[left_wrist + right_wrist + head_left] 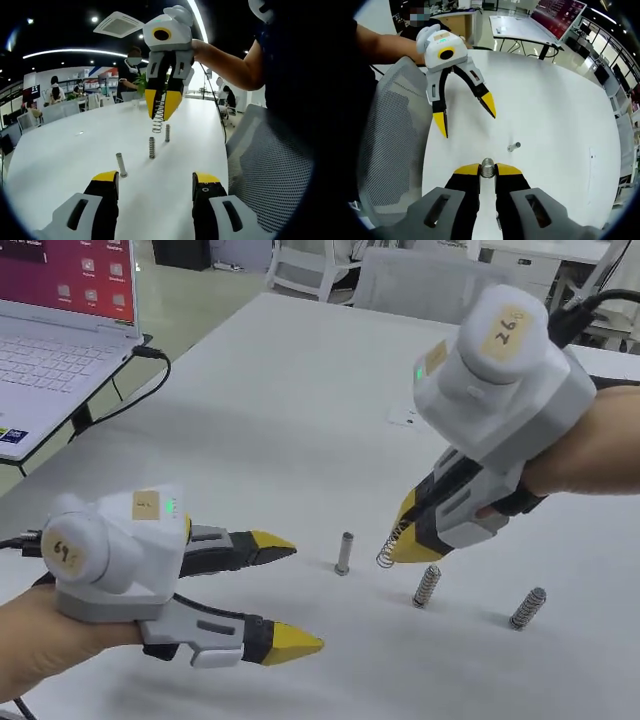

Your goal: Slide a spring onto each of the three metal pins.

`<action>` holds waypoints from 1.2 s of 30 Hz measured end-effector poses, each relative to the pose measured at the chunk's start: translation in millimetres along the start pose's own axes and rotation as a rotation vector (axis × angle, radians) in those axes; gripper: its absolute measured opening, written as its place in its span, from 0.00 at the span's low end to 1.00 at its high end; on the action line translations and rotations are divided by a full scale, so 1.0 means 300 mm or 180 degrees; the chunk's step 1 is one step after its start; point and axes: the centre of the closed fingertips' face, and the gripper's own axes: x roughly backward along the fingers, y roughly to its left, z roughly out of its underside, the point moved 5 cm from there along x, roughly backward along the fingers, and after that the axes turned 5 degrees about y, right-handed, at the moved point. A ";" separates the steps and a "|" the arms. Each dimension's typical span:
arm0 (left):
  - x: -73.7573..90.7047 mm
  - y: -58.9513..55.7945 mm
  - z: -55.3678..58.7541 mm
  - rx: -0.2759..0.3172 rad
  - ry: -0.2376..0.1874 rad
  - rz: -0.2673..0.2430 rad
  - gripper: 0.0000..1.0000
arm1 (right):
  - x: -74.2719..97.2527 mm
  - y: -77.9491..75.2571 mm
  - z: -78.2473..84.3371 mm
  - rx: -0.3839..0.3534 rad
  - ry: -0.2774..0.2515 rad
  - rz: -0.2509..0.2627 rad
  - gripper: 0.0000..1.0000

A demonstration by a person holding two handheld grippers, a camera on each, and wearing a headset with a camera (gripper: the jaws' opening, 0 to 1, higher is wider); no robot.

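Note:
Three metal pins stand on the white table [280, 390]. The bare pin [344, 553] [120, 164] [514, 146] is the leftmost in the head view. Springs sit on the middle pin [427, 586] [151, 147] and the right pin [527, 608] [167, 132]. My right gripper [405, 545] [160, 107] [487, 169] is shut on a loose spring [390, 543] [158, 117] [487, 167], held a little above the table just right of the bare pin. My left gripper [285, 590] [155, 179] [467, 114] hovers open left of the pins, nothing between its jaws.
An open laptop [55, 330] with a cable [130, 400] sits at the table's far left edge. A small white paper scrap [405, 418] lies beyond the pins. A mesh chair [390, 145] stands at the near side. Other desks and people fill the room behind.

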 end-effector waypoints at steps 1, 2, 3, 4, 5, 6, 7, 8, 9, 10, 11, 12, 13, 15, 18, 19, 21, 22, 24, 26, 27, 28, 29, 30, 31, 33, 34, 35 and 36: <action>0.003 0.000 0.003 0.0019 -0.0001 -0.0020 0.55 | 0.002 -0.005 0.002 0.0000 0.0021 0.0014 0.08; 0.006 0.000 0.005 0.0022 -0.0007 -0.0032 0.55 | 0.003 -0.010 0.003 0.0002 0.0041 0.0030 0.08; 0.009 0.000 0.007 0.0026 -0.0011 -0.0043 0.55 | 0.003 -0.012 0.003 0.0003 0.0046 0.0033 0.08; 0.010 0.000 0.009 0.0038 -0.0011 -0.0051 0.55 | 0.004 -0.014 0.002 0.0000 0.0049 0.0032 0.08; 0.012 -0.001 0.011 0.0045 -0.0008 -0.0060 0.55 | 0.005 -0.017 0.000 0.0000 0.0047 0.0028 0.08; 0.013 -0.002 0.011 0.0051 -0.0012 -0.0070 0.56 | 0.005 -0.019 -0.002 0.0001 0.0047 0.0028 0.08; 0.014 -0.003 0.012 0.0054 -0.0018 -0.0074 0.56 | 0.006 -0.023 -0.003 0.0004 0.0054 0.0031 0.08; 0.016 -0.004 0.013 0.0055 -0.0023 -0.0083 0.56 | 0.006 -0.027 -0.004 0.0006 0.0058 0.0034 0.08; 0.017 -0.004 0.014 0.0064 -0.0026 -0.0092 0.57 | 0.006 -0.032 -0.005 0.0008 0.0064 0.0035 0.08; 0.018 -0.005 0.015 0.0071 -0.0026 -0.0097 0.57 | 0.007 -0.034 -0.006 0.0011 0.0066 0.0037 0.08; 0.019 -0.007 0.017 0.0083 -0.0036 -0.0099 0.58 | 0.010 -0.039 -0.008 0.0012 0.0068 0.0040 0.08; 0.020 -0.010 0.018 0.0088 -0.0041 -0.0097 0.59 | 0.011 -0.042 -0.008 0.0014 0.0071 0.0042 0.08; 0.020 -0.012 0.019 0.0091 -0.0043 -0.0098 0.60 | 0.013 -0.046 -0.009 0.0016 0.0070 0.0047 0.08; 0.020 -0.014 0.022 0.0093 -0.0034 -0.0092 0.61 | 0.016 -0.059 -0.011 0.0013 0.0066 0.0063 0.08; 0.019 -0.015 0.024 0.0099 -0.0037 -0.0077 0.63 | 0.018 -0.072 -0.013 0.0009 0.0069 0.0080 0.08; 0.019 -0.015 0.024 0.0099 -0.0040 -0.0071 0.64 | 0.018 -0.076 -0.014 0.0010 0.0073 0.0088 0.08; 0.018 -0.015 0.023 0.0101 -0.0044 -0.0058 0.65 | 0.017 -0.084 -0.017 0.0016 0.0077 0.0103 0.08; 0.018 -0.015 0.023 0.0106 -0.0049 -0.0053 0.66 | 0.017 -0.087 -0.020 0.0016 0.0070 0.0098 0.08; 0.018 -0.016 0.021 0.0117 -0.0064 -0.0035 0.69 | 0.013 -0.096 -0.026 0.0007 0.0053 0.0092 0.08; 0.018 -0.017 0.023 0.0110 -0.0056 -0.0023 0.70 | 0.007 -0.107 -0.032 0.0002 0.0053 0.0098 0.08; 0.017 -0.017 0.024 0.0111 -0.0049 -0.0016 0.70 | 0.005 -0.113 -0.039 -0.0007 0.0037 0.0094 0.08; 0.016 -0.018 0.024 0.0122 -0.0050 -0.0007 0.71 | 0.002 -0.116 -0.043 -0.0009 0.0032 0.0091 0.08; 0.016 -0.020 0.023 0.0125 -0.0055 -0.0001 0.72 | 0.000 -0.119 -0.047 -0.0010 0.0034 0.0090 0.08; 0.015 -0.021 0.022 0.0125 -0.0064 0.0006 0.72 | -0.003 -0.123 -0.051 -0.0006 0.0037 0.0095 0.08; 0.014 -0.023 0.019 0.0125 -0.0074 0.0015 0.72 | -0.008 -0.129 -0.057 0.0002 0.0049 0.0108 0.08; 0.013 -0.023 0.016 0.0118 -0.0088 0.0017 0.73 | -0.018 -0.140 -0.062 0.0009 0.0077 0.0115 0.08; 0.012 -0.023 0.014 0.0093 -0.0101 0.0023 0.73 | -0.023 -0.146 -0.065 0.0014 0.0093 0.0115 0.08; 0.012 -0.023 0.013 0.0086 -0.0107 0.0021 0.74 | -0.029 -0.154 -0.069 0.0018 0.0106 0.0110 0.08; 0.012 -0.022 0.013 0.0086 -0.0108 0.0022 0.75 | -0.035 -0.164 -0.073 0.0022 0.0125 0.0118 0.08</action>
